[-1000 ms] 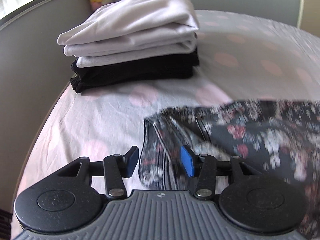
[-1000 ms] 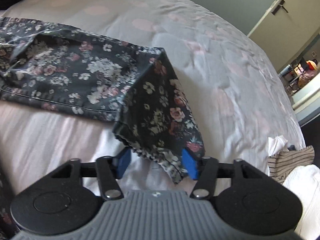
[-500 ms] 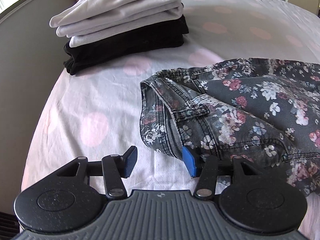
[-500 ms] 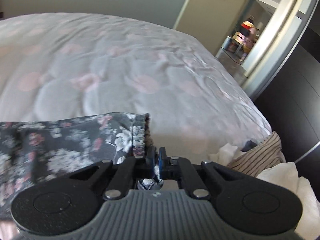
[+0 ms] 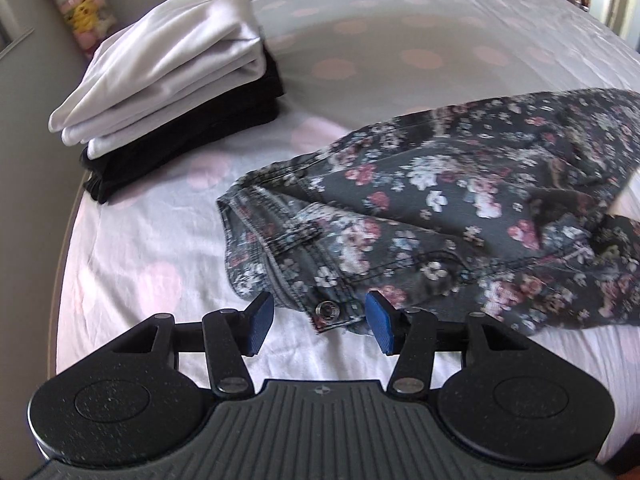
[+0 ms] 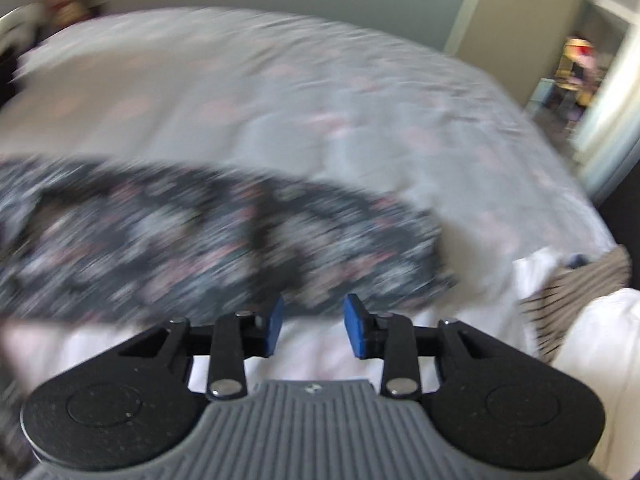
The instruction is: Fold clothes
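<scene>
Dark floral jeans (image 5: 440,208) lie folded over on the bed, waistband end toward me, with a metal button (image 5: 328,311) at the near corner. My left gripper (image 5: 320,326) is open, its blue pads on either side of that buttoned corner, not closed on it. In the blurred right wrist view the jeans (image 6: 180,236) lie just beyond my right gripper (image 6: 314,330), which is open and empty above the sheet.
A stack of folded white and black clothes (image 5: 172,92) sits at the bed's far left corner. The bed (image 5: 400,40) has a white sheet with pink dots. A striped and white laundry pile (image 6: 576,304) lies at the right. An open door (image 6: 580,60) is behind.
My right gripper was shut on the jeans' hem half a second ago and has opened and let go; its view is swinging. My left gripper has moved closer to the buttoned waistband corner.
</scene>
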`<move>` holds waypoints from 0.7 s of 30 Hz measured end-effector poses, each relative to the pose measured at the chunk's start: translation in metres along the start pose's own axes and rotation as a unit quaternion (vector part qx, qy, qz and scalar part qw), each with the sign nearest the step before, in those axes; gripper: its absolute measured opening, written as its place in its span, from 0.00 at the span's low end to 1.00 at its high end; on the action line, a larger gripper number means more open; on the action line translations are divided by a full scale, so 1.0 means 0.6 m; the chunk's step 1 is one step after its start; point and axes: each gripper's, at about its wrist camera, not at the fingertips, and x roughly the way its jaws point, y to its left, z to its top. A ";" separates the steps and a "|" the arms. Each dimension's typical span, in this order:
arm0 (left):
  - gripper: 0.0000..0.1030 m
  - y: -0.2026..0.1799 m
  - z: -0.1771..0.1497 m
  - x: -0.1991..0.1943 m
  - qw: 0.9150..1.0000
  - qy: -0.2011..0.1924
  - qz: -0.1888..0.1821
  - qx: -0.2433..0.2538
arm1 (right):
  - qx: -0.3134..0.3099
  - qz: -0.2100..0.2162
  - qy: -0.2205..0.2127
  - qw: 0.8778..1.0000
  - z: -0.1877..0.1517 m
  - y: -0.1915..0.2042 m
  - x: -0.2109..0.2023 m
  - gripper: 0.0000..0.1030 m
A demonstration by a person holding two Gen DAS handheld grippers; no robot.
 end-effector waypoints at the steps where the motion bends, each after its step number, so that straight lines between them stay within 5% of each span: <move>1: 0.59 -0.007 -0.002 -0.004 1.000 -0.004 -0.007 0.008 | -0.019 0.024 0.007 1.000 -0.018 0.029 -0.016 0.45; 5: 0.64 -0.042 -0.013 -0.013 0.999 -0.014 -0.032 0.041 | -0.079 0.113 0.056 0.989 -0.077 0.130 -0.065 0.53; 9: 0.64 -0.103 -0.030 -0.002 0.994 -0.001 -0.049 0.097 | -0.125 0.184 0.094 0.970 -0.115 0.205 -0.098 0.72; 15: 0.71 -0.203 -0.053 0.026 0.981 0.005 -0.088 0.173 | -0.238 0.158 0.122 0.951 -0.163 0.286 -0.107 0.76; 17: 0.71 -0.233 -0.060 0.042 0.977 0.015 -0.094 0.191 | -0.260 0.136 0.144 0.945 -0.175 0.295 -0.097 0.72; 20: 0.71 -0.266 -0.064 0.069 0.975 0.024 -0.081 0.208 | -0.277 0.111 0.170 0.939 -0.188 0.294 -0.079 0.34; 21: 0.71 -0.272 -0.063 0.075 0.975 0.023 -0.076 0.206 | -0.270 0.116 0.174 0.940 -0.186 0.288 -0.076 0.14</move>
